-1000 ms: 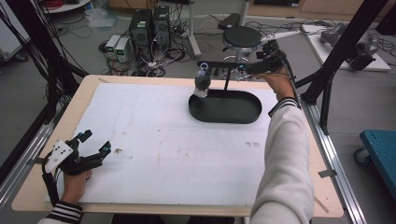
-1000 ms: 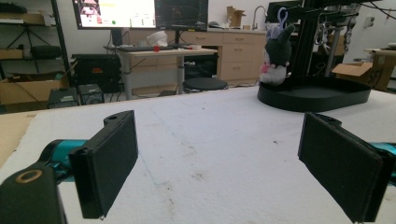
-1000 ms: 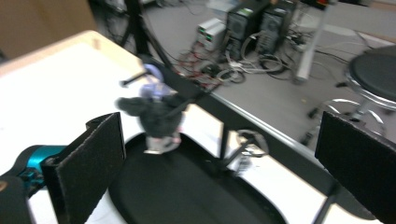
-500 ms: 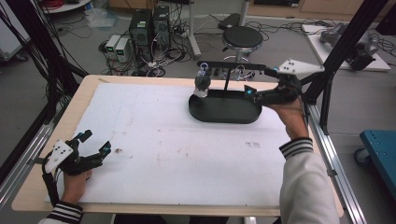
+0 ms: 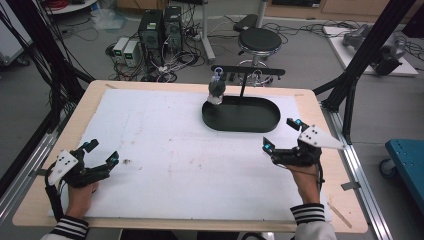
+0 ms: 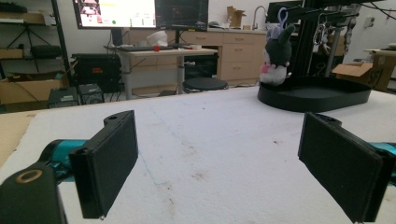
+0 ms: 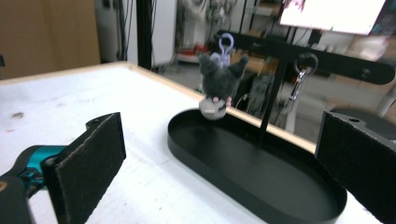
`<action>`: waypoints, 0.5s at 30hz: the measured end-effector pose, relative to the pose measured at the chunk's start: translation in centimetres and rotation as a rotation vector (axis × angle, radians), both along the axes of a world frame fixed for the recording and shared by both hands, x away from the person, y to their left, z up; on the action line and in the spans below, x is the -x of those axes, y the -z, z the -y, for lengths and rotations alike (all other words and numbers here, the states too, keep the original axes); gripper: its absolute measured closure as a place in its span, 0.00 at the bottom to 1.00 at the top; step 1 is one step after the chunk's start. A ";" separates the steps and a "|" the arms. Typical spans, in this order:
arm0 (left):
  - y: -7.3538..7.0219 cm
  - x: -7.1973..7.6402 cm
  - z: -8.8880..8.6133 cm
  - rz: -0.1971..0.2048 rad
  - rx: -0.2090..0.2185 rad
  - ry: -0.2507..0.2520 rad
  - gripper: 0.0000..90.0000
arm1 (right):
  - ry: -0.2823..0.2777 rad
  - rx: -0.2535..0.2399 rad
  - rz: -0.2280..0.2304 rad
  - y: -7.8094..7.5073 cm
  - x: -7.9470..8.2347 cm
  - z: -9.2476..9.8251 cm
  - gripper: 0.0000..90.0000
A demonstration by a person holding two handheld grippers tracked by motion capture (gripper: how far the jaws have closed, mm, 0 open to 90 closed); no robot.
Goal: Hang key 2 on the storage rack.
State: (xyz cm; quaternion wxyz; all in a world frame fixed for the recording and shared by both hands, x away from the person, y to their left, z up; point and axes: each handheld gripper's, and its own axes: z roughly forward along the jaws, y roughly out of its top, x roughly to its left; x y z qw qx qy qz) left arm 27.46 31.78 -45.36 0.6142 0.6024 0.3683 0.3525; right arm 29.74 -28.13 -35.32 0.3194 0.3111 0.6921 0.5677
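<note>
High view: plush keychain [image 5: 216,89] hangs by its clip from the black rack [image 5: 247,71] over the oval tray [image 5: 240,116]; right gripper [image 5: 280,135] nearby and left gripper [image 5: 102,153] far off, both wide open, holding nothing

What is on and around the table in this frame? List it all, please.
Plush keychain toy: one, dark grey and white, hanging from the rack's bar at its left end, over the tray.
Rack: one, black bar on a post, rising from the tray.
Tray: one, black oval, far right of the table.
Mat: one, white, stained, covering the table.
Table: one, light wood.
Stool: one, black, behind the table.
Computer towers: two, black, on the floor.
Left claw: open, near left corner.
Right claw: open, near the tray.
</note>
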 end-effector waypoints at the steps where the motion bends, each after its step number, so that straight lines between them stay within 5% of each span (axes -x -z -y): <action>1: 0.0 0.0 0.0 0.000 0.000 0.000 0.14 | 0.007 -0.006 -0.008 0.6 0.2 -0.1 0.01; 15: 0.0 0.0 0.0 0.003 -0.006 0.000 0.14 | 0.085 -0.070 0.011 7.7 2.4 0.3 0.01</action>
